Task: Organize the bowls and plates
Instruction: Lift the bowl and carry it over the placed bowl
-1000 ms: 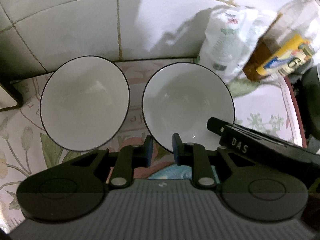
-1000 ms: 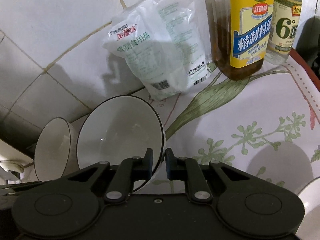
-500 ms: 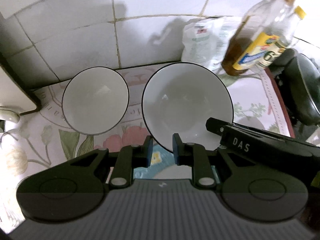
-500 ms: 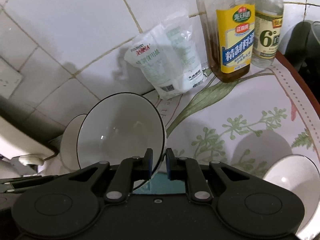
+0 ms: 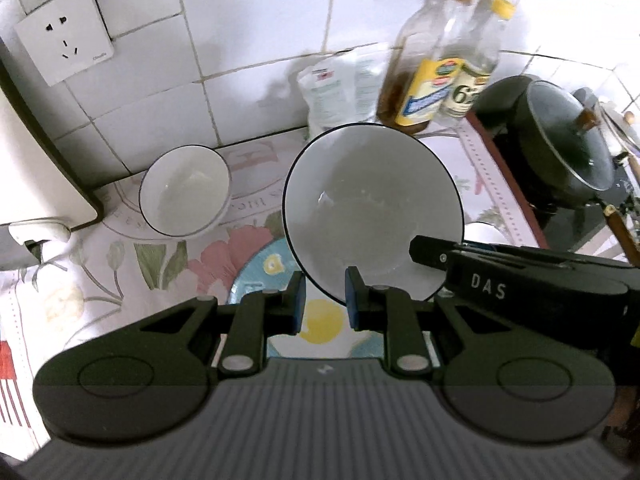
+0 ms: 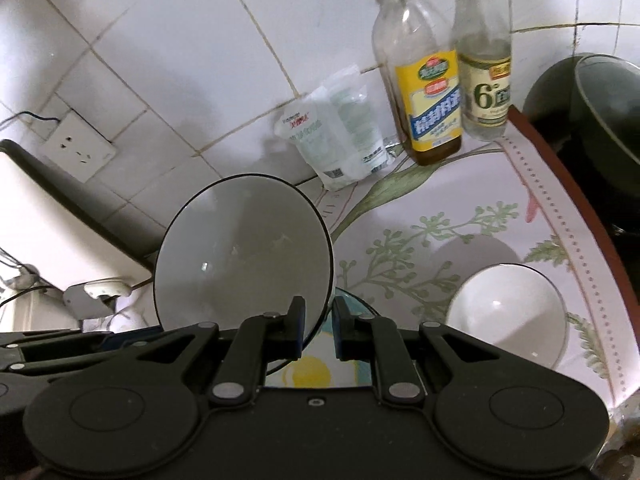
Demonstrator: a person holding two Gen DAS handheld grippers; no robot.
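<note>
Holding one large bowl [image 5: 372, 208] aloft by rim, both hand-held grippers clamped.
Left hand-held gripper [image 5: 323, 300] and right hand-held gripper [image 6: 318, 330] pinch thin edges; uneven pull could slip it onto the blue plate [image 5: 320, 326] below.

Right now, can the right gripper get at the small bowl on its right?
Probably not yet: the right gripper is shut on the big bowl's rim, shared with the left gripper. The small bowl itself sits uncovered on the cloth.
</note>
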